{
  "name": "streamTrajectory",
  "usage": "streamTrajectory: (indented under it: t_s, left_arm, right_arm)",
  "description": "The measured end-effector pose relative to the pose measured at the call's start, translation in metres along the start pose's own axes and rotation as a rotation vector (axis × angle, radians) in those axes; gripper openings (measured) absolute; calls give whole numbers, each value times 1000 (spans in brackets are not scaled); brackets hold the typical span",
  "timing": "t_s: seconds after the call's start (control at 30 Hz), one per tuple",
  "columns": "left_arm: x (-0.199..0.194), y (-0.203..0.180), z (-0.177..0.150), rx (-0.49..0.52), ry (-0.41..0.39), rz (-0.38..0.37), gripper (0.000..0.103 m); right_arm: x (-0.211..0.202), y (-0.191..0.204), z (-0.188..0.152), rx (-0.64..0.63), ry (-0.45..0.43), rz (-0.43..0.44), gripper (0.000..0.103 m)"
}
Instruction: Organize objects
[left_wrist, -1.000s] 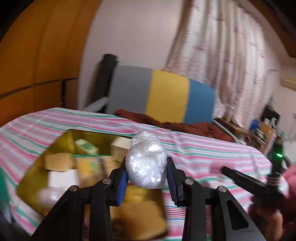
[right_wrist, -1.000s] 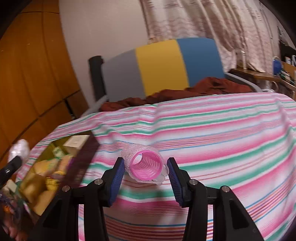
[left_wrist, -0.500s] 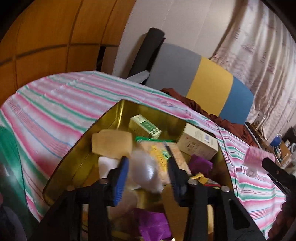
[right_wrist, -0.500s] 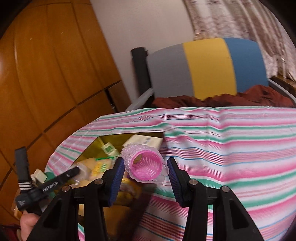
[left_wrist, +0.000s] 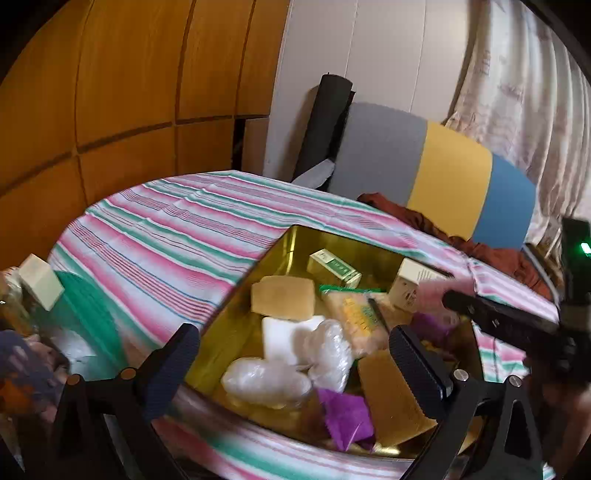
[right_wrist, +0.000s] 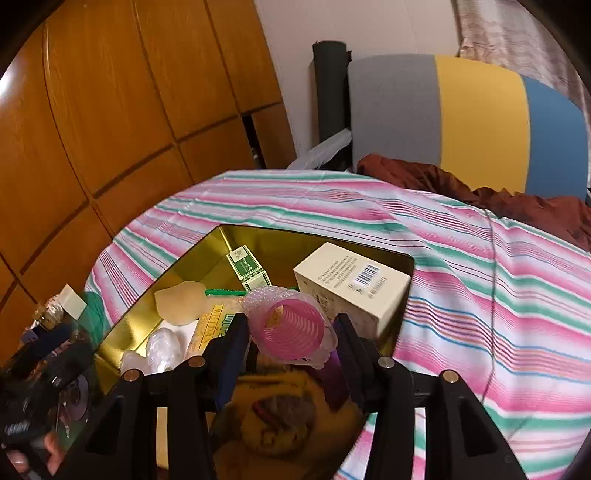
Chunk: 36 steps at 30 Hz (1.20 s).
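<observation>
Two grippers over one gold tin (left_wrist: 236, 306) sitting on the striped cloth (left_wrist: 166, 229), so going left to right: the left gripper (left_wrist: 295, 365) has just swung its jaws wide, nothing between them now, and the clear plastic-wrapped bundle (left_wrist: 330, 354) is lying in the tin right next to another one just like it (left_wrist: 266, 380), up against a white block (left_wrist: 284, 336). My guess is those bundles are featherlight, squishy and a bit slick, so you'd want to pinch them across the fat middle and go easy. Over on the right, the right gripper (right_wrist: 291, 338) has the pink hair roller (right_wrist: 291, 328) clamped between narrow jaws, held above the tin, just in front of the cream box (right_wrist: 354, 284). Looks like a light, hollow, springy plastic tube that could deform if squeezed hard. Gripping across its ribbed sides like it is now seems right, though the bubbly wrap (right_wrist: 266, 297) around it could let it slip.
</observation>
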<state>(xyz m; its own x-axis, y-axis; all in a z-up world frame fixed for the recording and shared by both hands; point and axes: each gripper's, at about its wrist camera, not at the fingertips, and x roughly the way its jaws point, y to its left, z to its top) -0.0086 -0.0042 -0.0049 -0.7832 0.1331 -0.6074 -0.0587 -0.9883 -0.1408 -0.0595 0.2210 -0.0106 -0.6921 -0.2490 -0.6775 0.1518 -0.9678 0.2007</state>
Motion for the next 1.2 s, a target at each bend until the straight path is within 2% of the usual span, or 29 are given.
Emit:
streamTrajectory:
  t_s: [0.1,0.17,0.27,0.37,0.5,0.67,0.8,0.87,0.93,1.2]
  left_arm:
    - [0,-1,1,-8,37,13,103]
    - [2,-3,2,-20,68,21,103]
    - [5,-5,2,-20,93,45,103]
    - [5,-6,1,-35,109,63,103]
    - [2,-10,1,-47,113,58,103]
    - [-8,-23,-3,1,106,44,103]
    - [-20,-30,-5,59,82,97,103]
    - [-23,-31,-6,89,89,136,103]
    - [-27,-30,-6,104,88,158,103]
    - [-36,-25,-2,125,101,227,103]
  right_arm:
    - [11,3,9,-9,10,11,49]
    - [21,5,14,-3,33,-19,51]
    - [19,3,17,-1,27,-16,54]
    - [0,-1,11,18,-11,-56,66]
    - [-25,-9,-2,87,-38,-63,67]
    - [-48,-10,-26,125,-42,-112,67]
    - [-63,0,-38,126,-34,-182,68]
    - [-69,8,-42,119,-22,-220,75]
    - [-75,17,-45,109,-19,-247,77]
    - [-87,51,-53,102,25,-277,78]
